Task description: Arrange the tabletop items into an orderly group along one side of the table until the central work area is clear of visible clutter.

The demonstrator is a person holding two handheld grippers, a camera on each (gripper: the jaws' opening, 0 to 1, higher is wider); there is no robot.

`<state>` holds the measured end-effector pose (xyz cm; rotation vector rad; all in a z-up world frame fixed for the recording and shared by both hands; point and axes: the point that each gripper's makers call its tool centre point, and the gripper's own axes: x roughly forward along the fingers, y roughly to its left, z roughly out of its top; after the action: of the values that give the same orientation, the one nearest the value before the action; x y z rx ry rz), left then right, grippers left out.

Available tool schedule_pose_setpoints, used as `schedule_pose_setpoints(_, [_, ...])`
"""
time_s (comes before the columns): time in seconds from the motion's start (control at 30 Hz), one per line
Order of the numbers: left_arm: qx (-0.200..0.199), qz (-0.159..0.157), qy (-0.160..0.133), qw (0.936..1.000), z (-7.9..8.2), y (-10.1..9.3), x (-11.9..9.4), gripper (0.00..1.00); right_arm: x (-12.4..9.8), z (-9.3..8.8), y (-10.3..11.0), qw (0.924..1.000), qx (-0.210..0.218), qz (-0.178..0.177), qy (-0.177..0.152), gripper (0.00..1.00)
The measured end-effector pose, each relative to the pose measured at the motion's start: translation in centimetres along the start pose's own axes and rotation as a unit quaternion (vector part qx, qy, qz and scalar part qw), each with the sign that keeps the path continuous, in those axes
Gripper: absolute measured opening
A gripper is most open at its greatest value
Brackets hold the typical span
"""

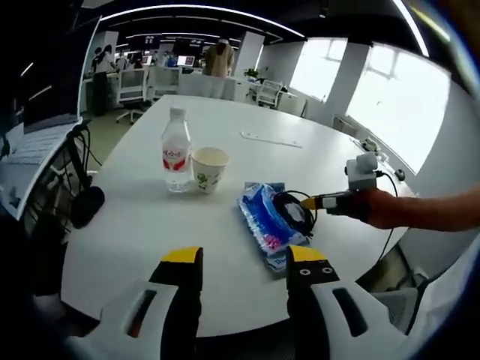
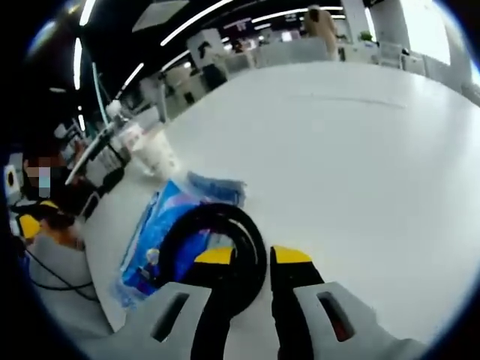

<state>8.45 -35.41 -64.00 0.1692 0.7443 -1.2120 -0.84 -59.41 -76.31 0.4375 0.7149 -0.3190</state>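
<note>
Black coiled cable (image 2: pixel 217 251) lies on the crinkly blue plastic packet (image 2: pixel 161 232) near the white worktop (image 2: pixel 337 150) edge. The right tool (image 2: pixel 251 256) has its jaws closed around one strand of the loop; I judge a slow lift best, keeping the limp coil from dragging the slippery packet. The left tool (image 1: pixel 244 259) hovers open, holding nothing. A clear ribbed water bottle (image 1: pixel 176 150) and a paper cup (image 1: pixel 209 169) stand just beside each other, further in on the worktop
</note>
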Motion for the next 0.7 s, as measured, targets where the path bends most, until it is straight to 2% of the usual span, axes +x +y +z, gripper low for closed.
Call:
schedule_pose_setpoints(0.13, [-0.002,0.000,0.001,1.0000,-0.2,0.0,-0.1,0.43,0.3,-0.3,0.0,0.9999,-0.014,-0.004,0.007,0.13])
schedule_pose_setpoints(0.4, [-0.007,0.003,-0.002,1.0000,-0.2,0.0,-0.2,0.43,-0.6,0.5,0.2,0.9997,-0.019,0.007,-0.016,0.08])
schedule_pose_setpoints(0.7, [-0.008,0.000,-0.004,1.0000,-0.3,-0.1,-0.2,0.43,-1.9,1.3,0.8,0.9987,-0.001,0.023,-0.047,0.05])
